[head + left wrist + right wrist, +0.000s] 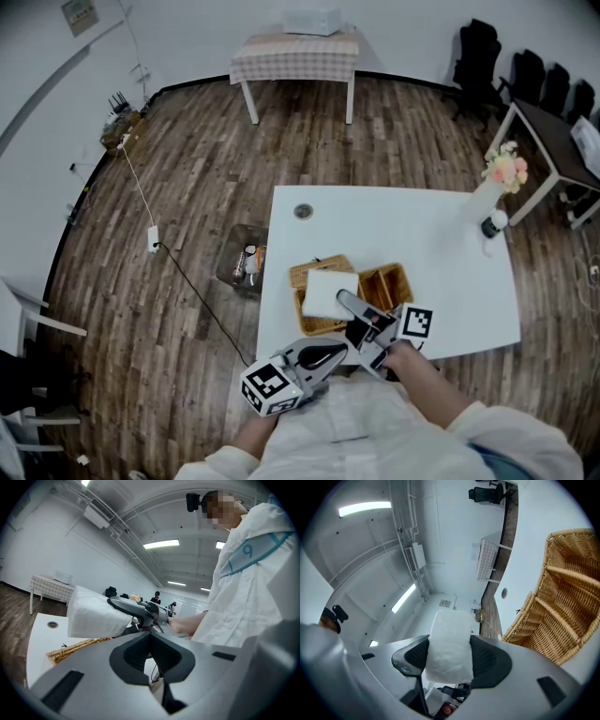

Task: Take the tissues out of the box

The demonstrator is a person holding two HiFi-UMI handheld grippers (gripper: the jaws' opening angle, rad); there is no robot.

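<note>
Right gripper (450, 654) is clenched on the tissue pack (327, 290). I see a pad pressing on each side, and the pack stands out past the jaw tips. The pack is held up just left of the wicker box (388, 284), above the flat wicker tray (316, 325) that lies against the box's left side.

Left gripper (150, 634) has its jaws closed together with nothing between them. It sits nearer to me than the box, at the near edge of the counter (441, 239).

Open room: beyond the box and to its right, I read plain white counter top out to the edges. A round cable hole (303, 212) lies beyond the box to the left. A flower vase (500, 178) stands beyond the box to the right, at the corner.

Room: dark plank floor (187, 169). Left of the box, down on the floor, is a small crate (243, 262) with a cord beside it. Well beyond the box stands a table with a checked cloth (294, 52), and black chairs (480, 52) are off to its right.
</note>
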